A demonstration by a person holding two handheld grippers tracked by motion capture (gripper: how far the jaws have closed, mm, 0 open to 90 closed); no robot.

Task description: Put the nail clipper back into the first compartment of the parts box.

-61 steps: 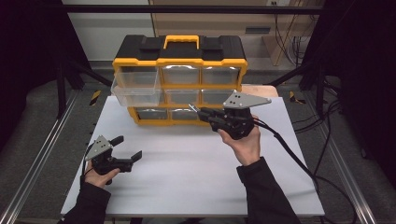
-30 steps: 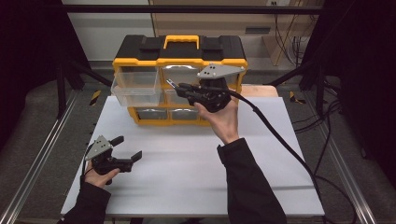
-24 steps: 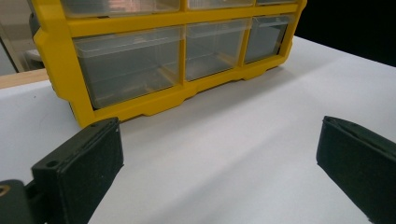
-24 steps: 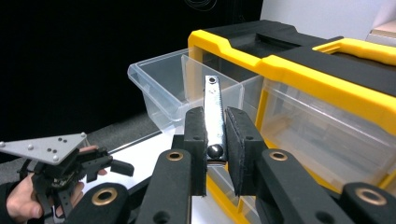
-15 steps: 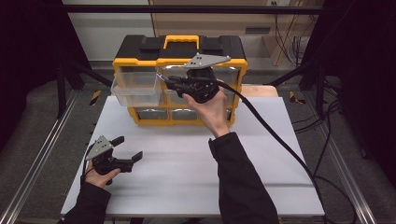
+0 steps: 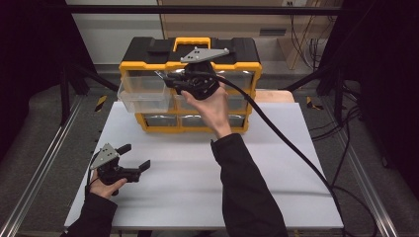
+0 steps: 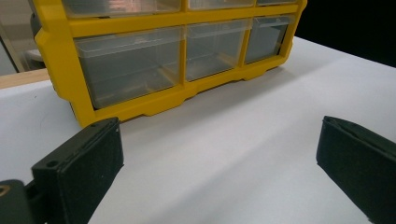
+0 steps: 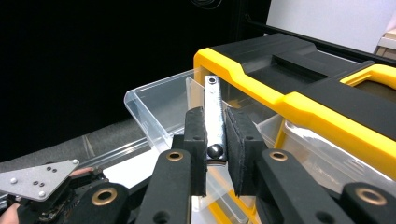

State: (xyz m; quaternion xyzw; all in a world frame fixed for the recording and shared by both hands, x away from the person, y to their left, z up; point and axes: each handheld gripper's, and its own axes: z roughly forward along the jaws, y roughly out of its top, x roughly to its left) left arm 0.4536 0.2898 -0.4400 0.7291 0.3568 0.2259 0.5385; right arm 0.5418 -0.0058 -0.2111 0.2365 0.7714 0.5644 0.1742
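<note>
Right gripper (image 8: 215,135) had shifted toward 11 o'clock, clamped on metal strip (image 8: 215,116) over open drawer (image 6: 141,101) of organizer (image 6: 190,64). Left gripper (image 6: 134,157) sat w/ jaws apart at counter's (image 6: 276,163) 8 o'clock.

Desk (image 6: 276,163): I see a white top, bare near me.
Floor (image 6: 49,123): grey, with black-yellow tape (image 6: 100,102).

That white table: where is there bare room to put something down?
The white table is bare between the yellow drawer cabinet and its near edge, especially right of the sleeve. Crowded spots: the left tool at near left, and the pulled-out clear drawer.
</note>
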